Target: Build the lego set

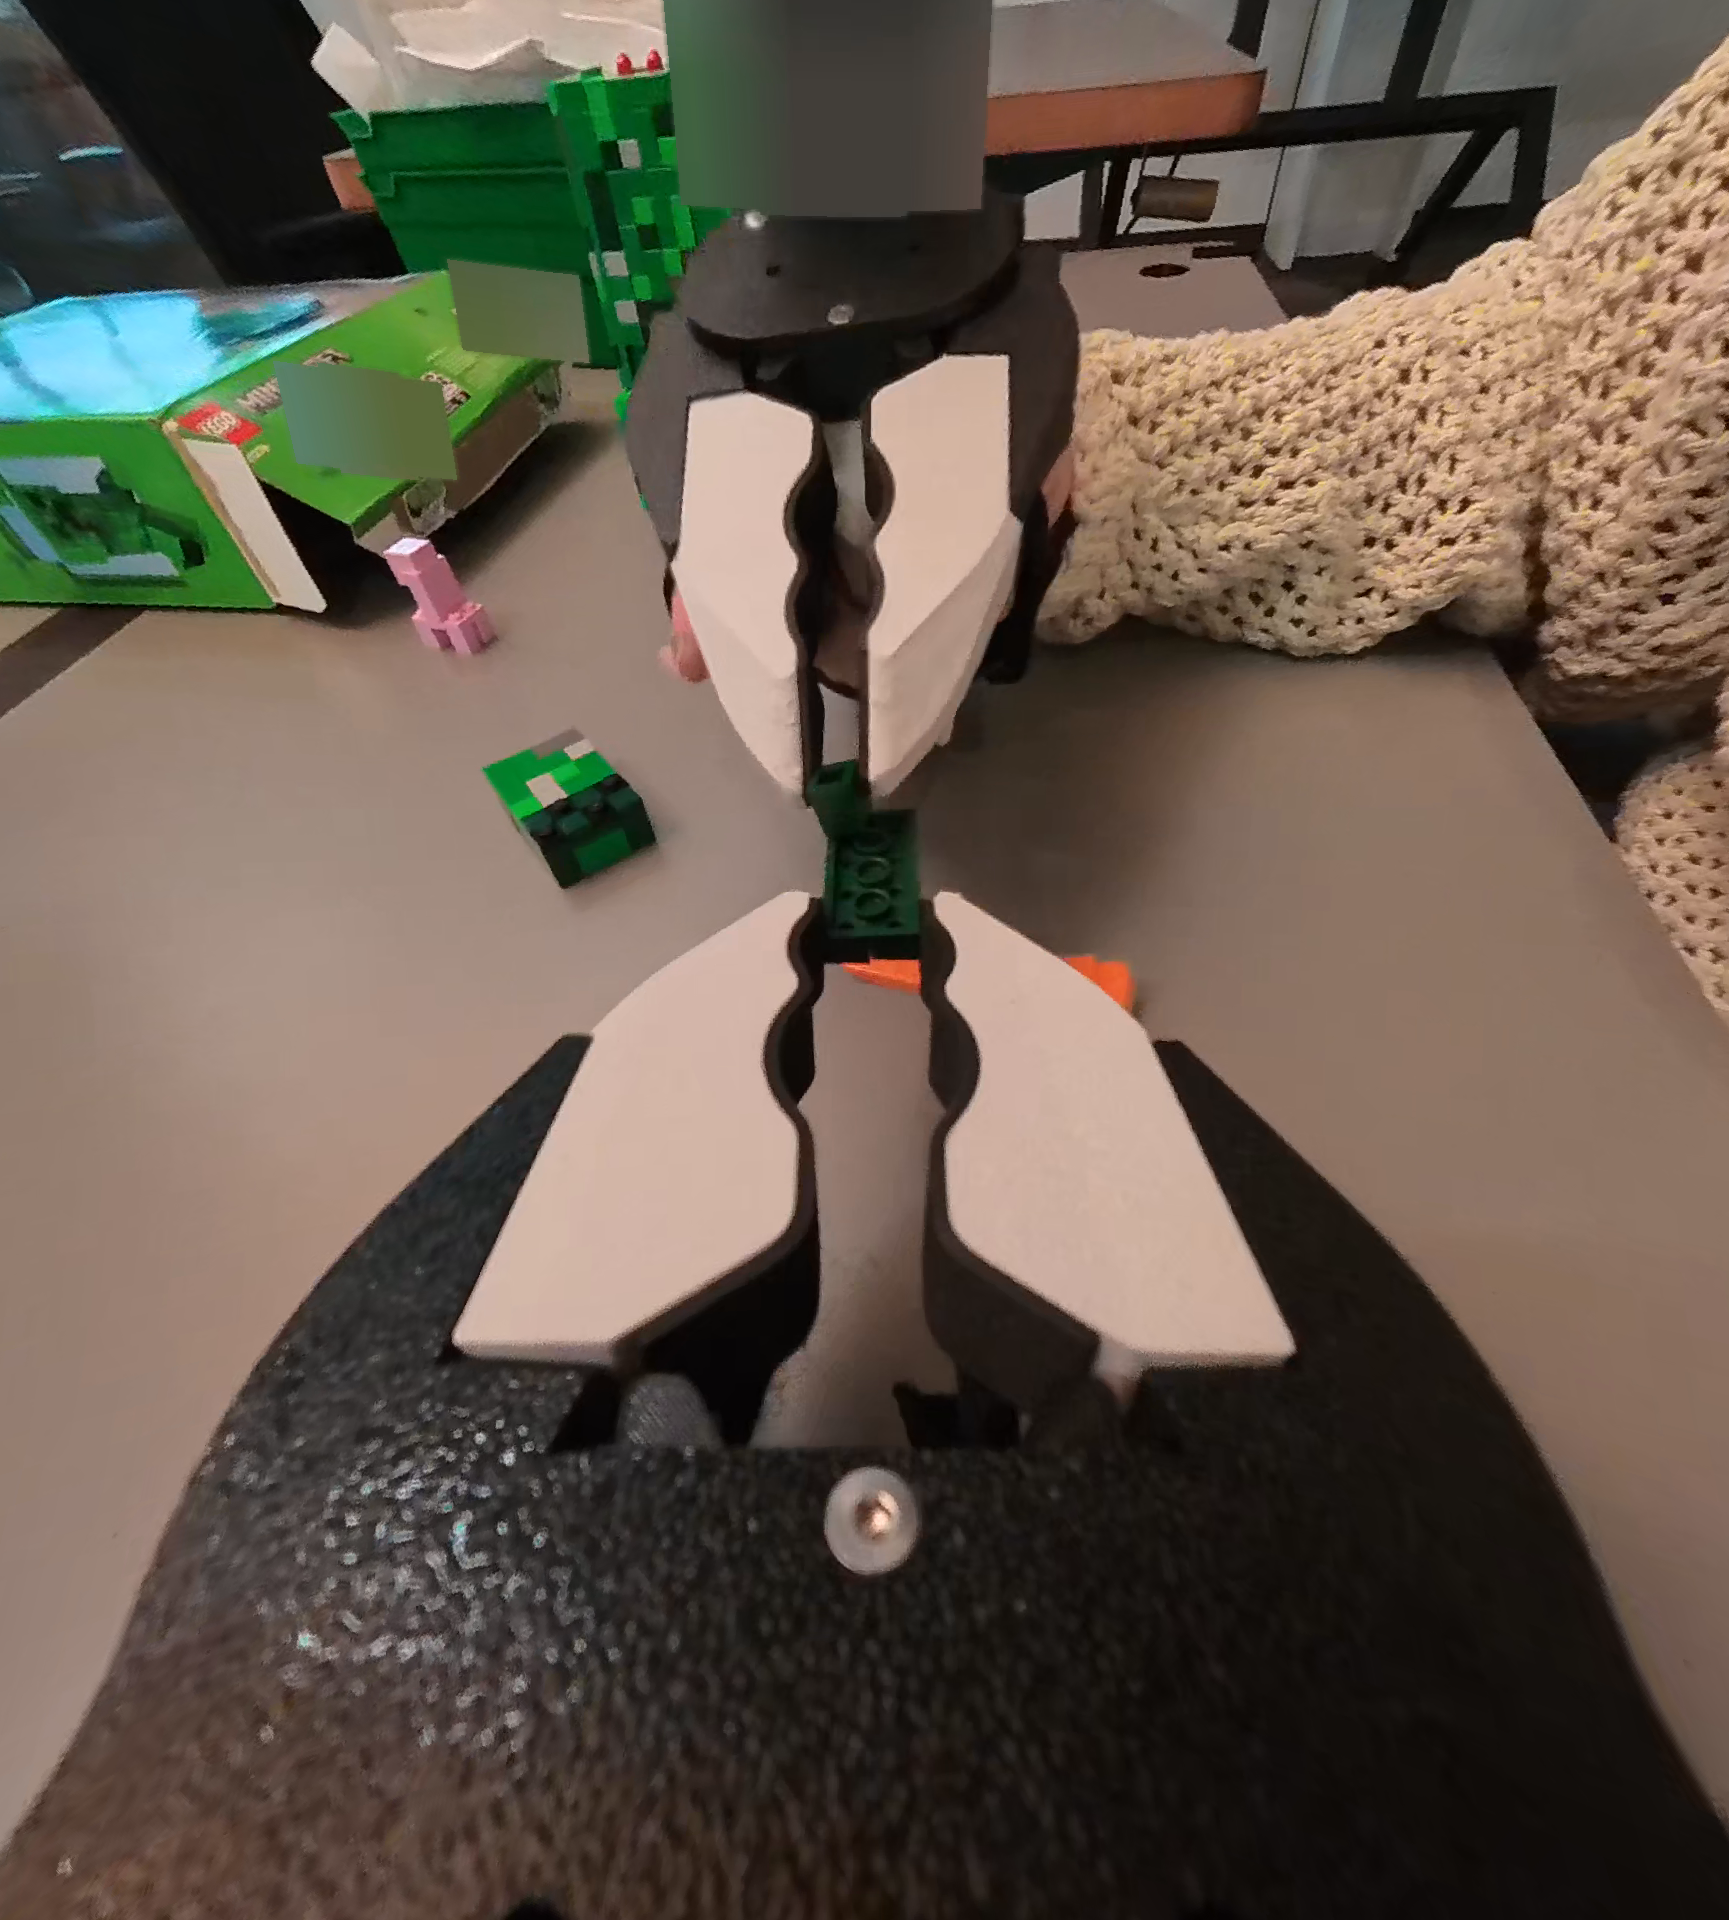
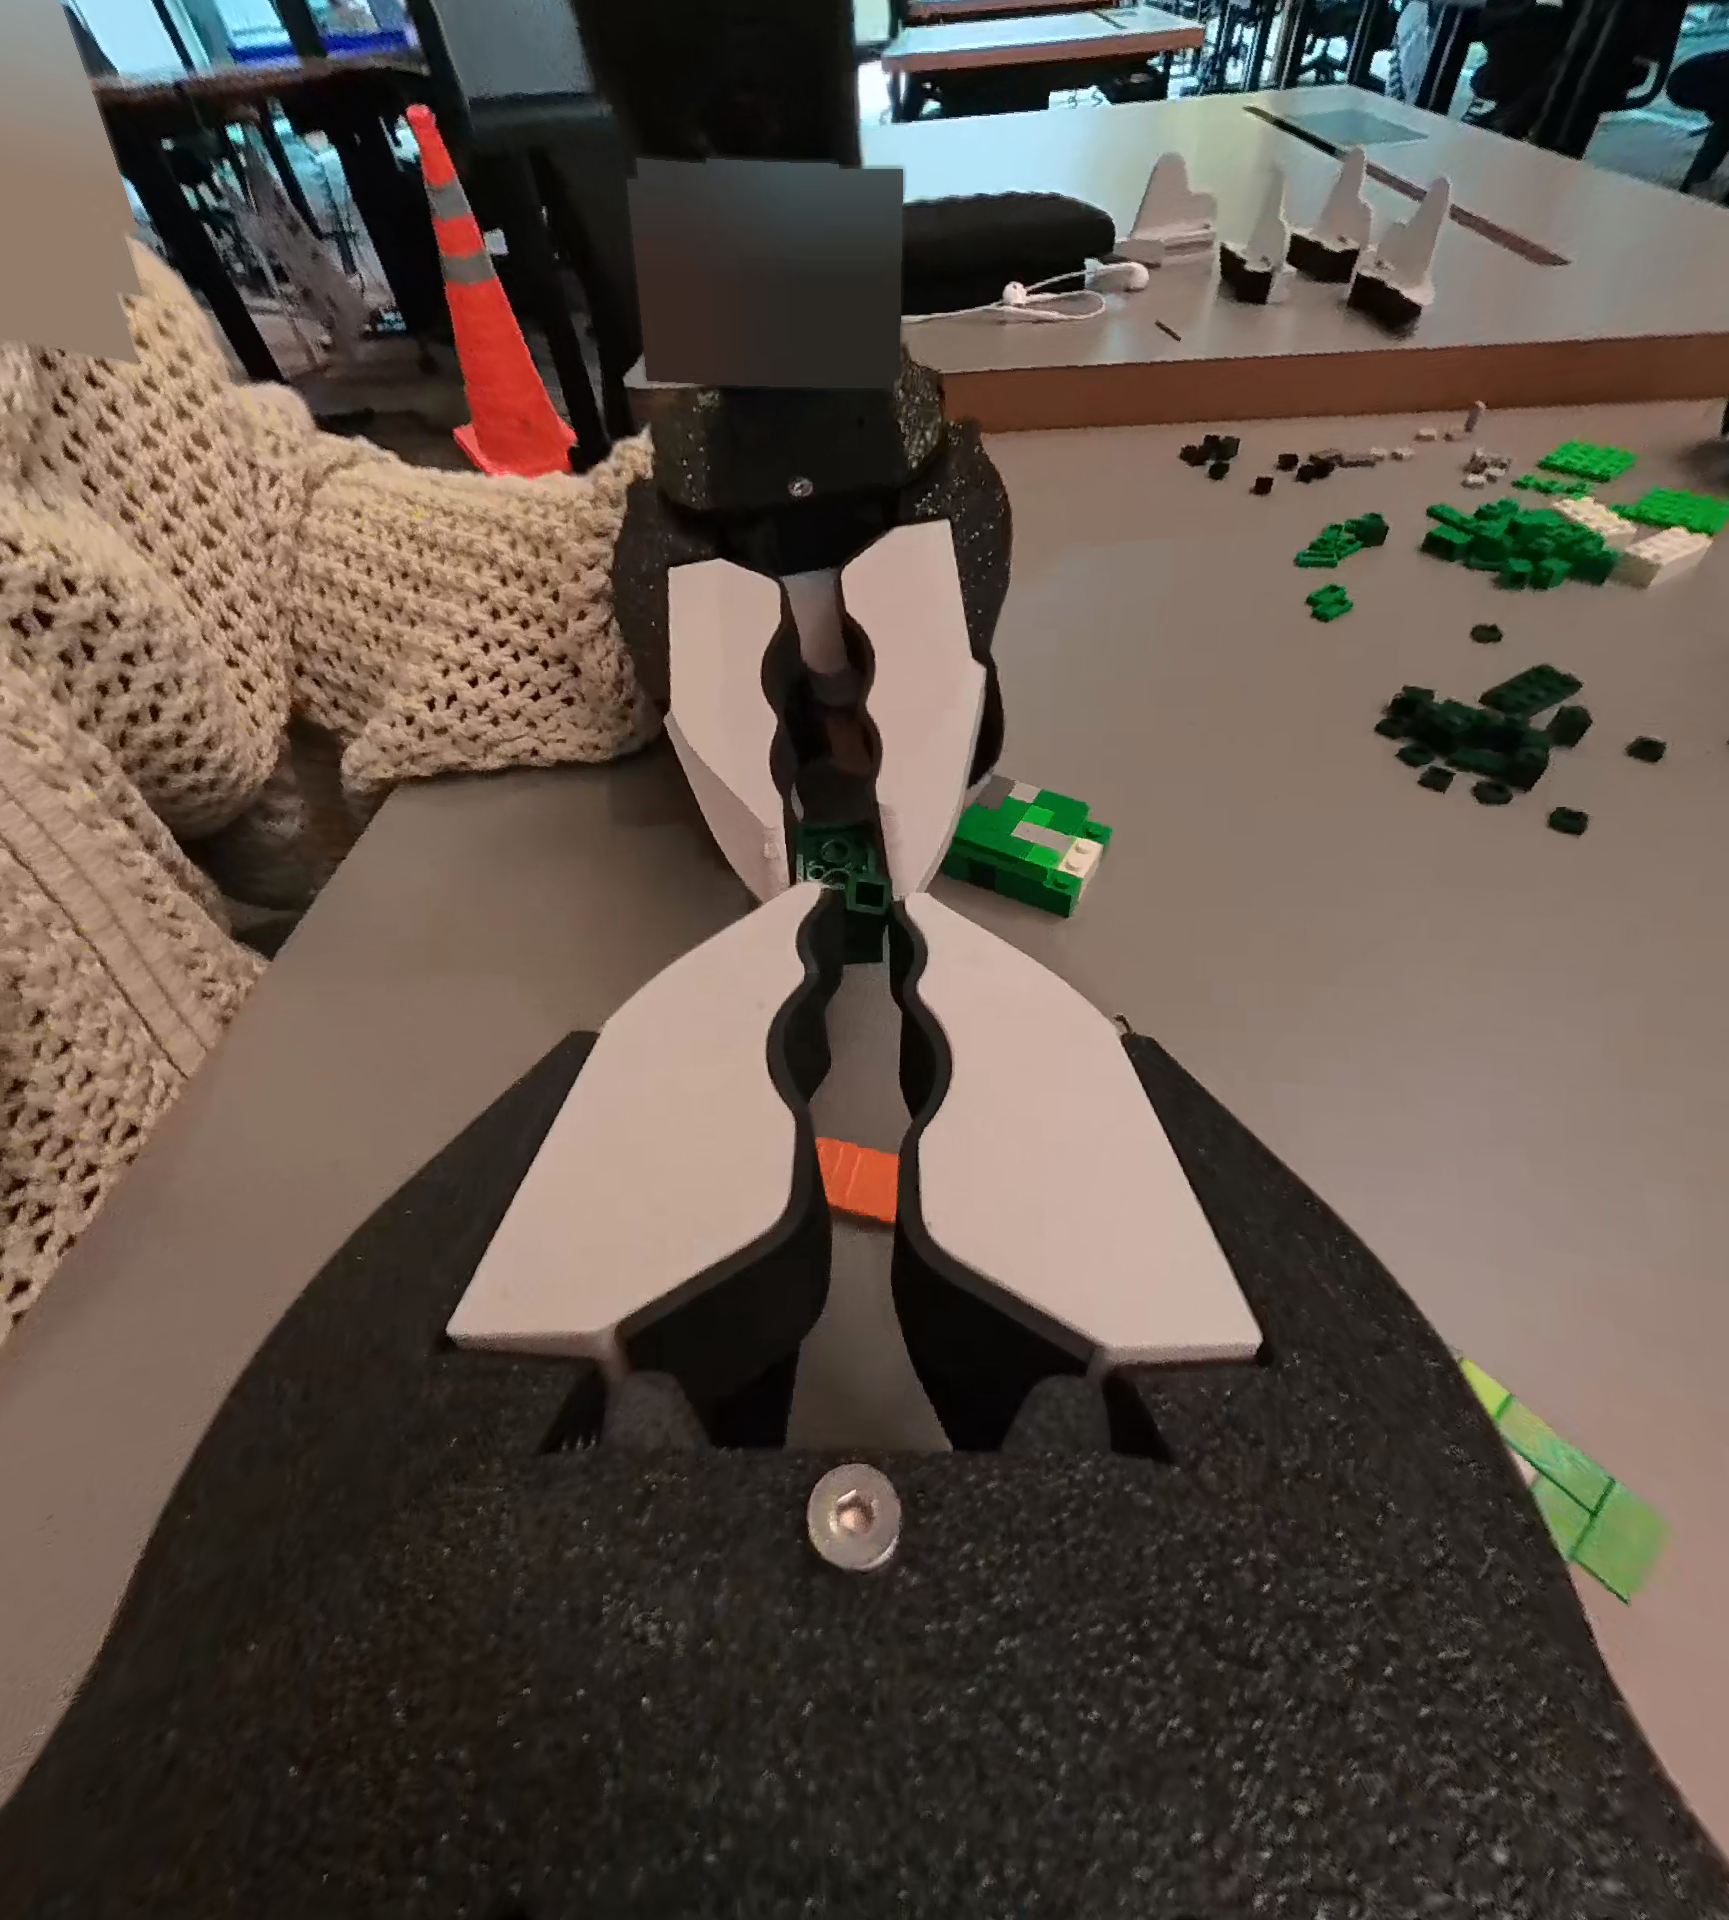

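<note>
Two dark green bricks meeting in mid-air above the grey table (image 1: 216, 1039): larger studded brick (image 1: 872, 881) pinched at the left gripper (image 1: 872, 920) tips, smaller brick (image 1: 832, 790) clamped by the right gripper (image 1: 832, 774) facing it. Orange piece (image 1: 881, 975) lying directly below. Small green block assembly (image 1: 569, 805) just beside, pink figure (image 1: 444, 603) and green box (image 1: 112, 457) farther off.

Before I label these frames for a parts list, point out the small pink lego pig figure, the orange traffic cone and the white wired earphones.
small pink lego pig figure (image 1: 439, 601): left wrist view, on its body.
orange traffic cone (image 2: 491, 343): right wrist view, on its middle.
white wired earphones (image 2: 1057, 301): right wrist view, on the cable.
</note>
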